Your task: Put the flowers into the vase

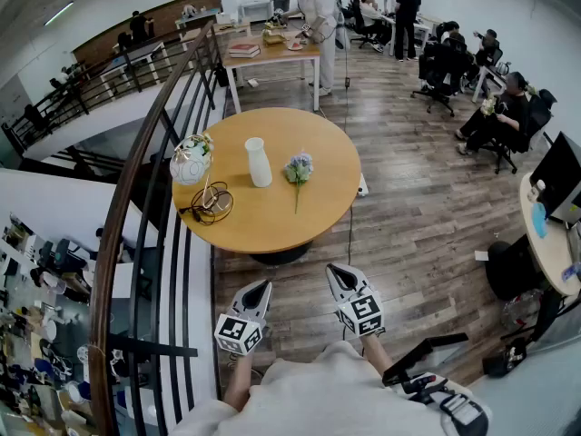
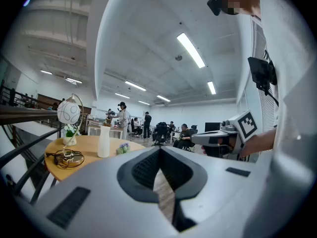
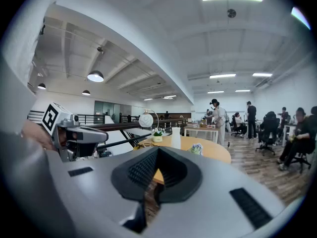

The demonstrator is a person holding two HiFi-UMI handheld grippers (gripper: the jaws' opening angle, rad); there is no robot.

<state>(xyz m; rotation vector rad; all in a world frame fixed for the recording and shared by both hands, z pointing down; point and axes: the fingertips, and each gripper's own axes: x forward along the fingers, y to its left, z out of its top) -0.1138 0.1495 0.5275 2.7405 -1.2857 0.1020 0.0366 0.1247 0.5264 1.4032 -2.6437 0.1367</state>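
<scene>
Nothing's being handled at the moment. Both tongs are held out in front of the person over the wooden floor (image 1: 427, 216), well short of the round wooden desk (image 1: 272, 221). The left tongs (image 1: 258, 289) have their jaws closed tip to tip with nothing between them, and you just see floorboards through the little gap behind the pads. It's the same with the right tongs (image 1: 339, 274): squeezed fully together and empty. They sit side by side, roughly level, both pointing toward the desk.

The flowers (image 1: 299, 169) are a small pale purple bunch lying flat on the desk, just to the right of the vase, near it but not touching. The stem trails toward the near edge. The white vase (image 1: 259, 162) stands upright around the middle of the desk. Off to the left edge there's a round white globe lamp (image 1: 191, 163), and a black cable (image 1: 211, 204) is coiled up in front of it.

A dark stair railing (image 1: 145, 153) curves past the desk's left side. Further back there are people at office desks, and one person is standing by a rectangular table (image 1: 272, 51).
</scene>
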